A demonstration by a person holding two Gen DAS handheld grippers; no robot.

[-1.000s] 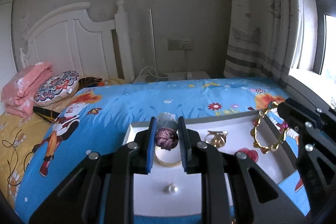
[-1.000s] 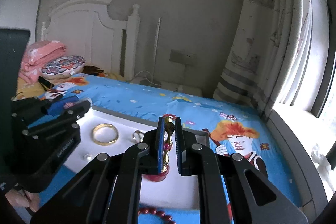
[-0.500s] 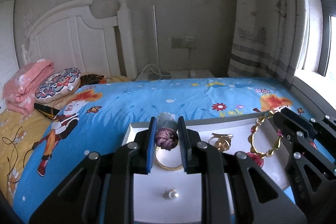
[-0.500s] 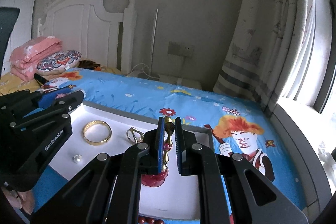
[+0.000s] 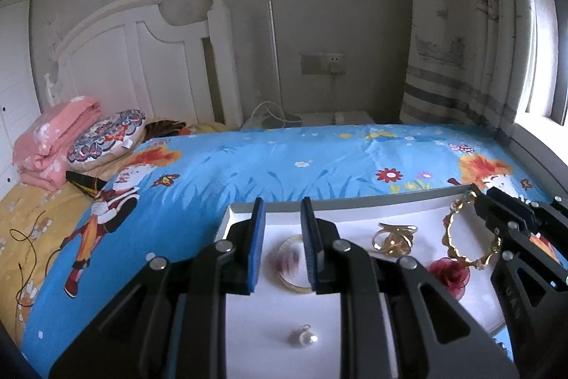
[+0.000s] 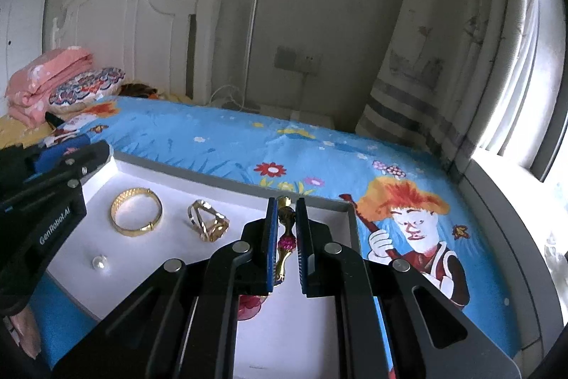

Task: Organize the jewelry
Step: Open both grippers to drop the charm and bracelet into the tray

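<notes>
A white tray [image 5: 355,212] lies on the blue bed cover. My left gripper [image 5: 283,233] is open above the tray; a blurred purple bead ornament [image 5: 285,260] is below it, over a gold bangle [image 5: 294,285]. My right gripper [image 6: 285,229] is slightly apart around a gold bracelet with pink stones [image 6: 287,237], which also shows in the left wrist view [image 5: 468,237]. A gold ring piece [image 5: 392,238], a red rose ornament [image 5: 449,274] and a pearl [image 5: 301,338] lie on the tray. The bangle [image 6: 136,214], ring piece [image 6: 207,219] and pearl [image 6: 100,262] show in the right wrist view.
The white tray [image 6: 227,182] has a grey raised rim. A pink folded blanket [image 5: 53,137] and a patterned pillow [image 5: 106,139] lie by the white headboard [image 5: 135,59]. A striped curtain [image 5: 461,41] and a window ledge are at the right.
My left gripper has opened and let go of the purple bead ornament, which drops blurred toward the bangle. My right gripper's fingers have parted a little around the gold bracelet.
</notes>
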